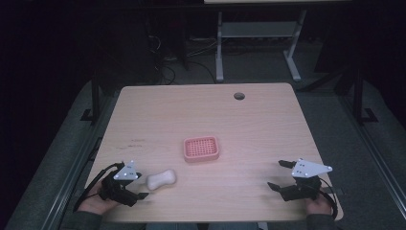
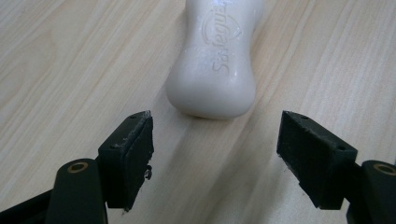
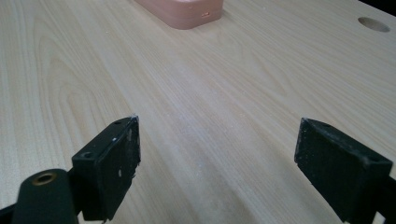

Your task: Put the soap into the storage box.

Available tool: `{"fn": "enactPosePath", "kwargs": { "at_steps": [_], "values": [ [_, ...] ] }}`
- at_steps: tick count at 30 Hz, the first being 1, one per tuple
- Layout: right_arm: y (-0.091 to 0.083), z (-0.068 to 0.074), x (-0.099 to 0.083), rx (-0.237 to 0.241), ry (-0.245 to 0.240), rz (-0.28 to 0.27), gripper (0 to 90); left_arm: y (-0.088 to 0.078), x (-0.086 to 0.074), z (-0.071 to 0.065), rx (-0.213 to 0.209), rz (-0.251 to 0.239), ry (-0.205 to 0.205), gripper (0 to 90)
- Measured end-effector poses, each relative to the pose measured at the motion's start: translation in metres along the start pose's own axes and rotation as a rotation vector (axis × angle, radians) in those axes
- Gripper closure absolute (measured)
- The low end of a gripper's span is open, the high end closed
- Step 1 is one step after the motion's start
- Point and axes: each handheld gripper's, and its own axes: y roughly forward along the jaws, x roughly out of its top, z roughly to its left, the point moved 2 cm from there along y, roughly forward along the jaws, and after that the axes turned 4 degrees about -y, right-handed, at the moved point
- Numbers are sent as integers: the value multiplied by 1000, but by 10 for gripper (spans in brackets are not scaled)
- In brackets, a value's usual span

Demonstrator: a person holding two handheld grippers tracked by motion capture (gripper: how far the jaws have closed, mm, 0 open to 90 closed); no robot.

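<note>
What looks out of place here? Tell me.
The soap bar lies bare on the table, at an angle, beside the empty pink soap dish rather than in it. The left gripper is open just short of it. Nothing looks spilled or damaged.

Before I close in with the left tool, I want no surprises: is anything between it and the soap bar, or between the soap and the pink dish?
Nothing visible. The left tool is open, with bare table between its jaws and the soap bar just ahead. Between the soap and the pink dish lies only bare wood.
</note>
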Motion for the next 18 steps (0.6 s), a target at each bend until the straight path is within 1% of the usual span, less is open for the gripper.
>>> {"fn": "enactPosePath", "kwargs": {
  "at_steps": [1,8,10,11,13,16,18],
  "values": [
    [0,-1,0,-5,-6,-4,136,1,1,0,-2,5,1,266],
    [0,0,0,-5,-5,1,136,2,3,-1,0,2,12,266],
    [0,0,0,-5,-5,1,136,2,4,-2,0,-1,9,267],
    [0,0,0,-4,-4,0,136,2,6,-2,2,0,17,267],
    [0,0,0,-2,1,-2,136,2,8,-2,1,-5,20,267],
    [1,-1,0,-4,-3,0,136,2,10,-3,1,-8,21,267],
    [1,-1,0,-3,-3,-1,136,2,12,-3,2,-10,31,267]
  ]
}}
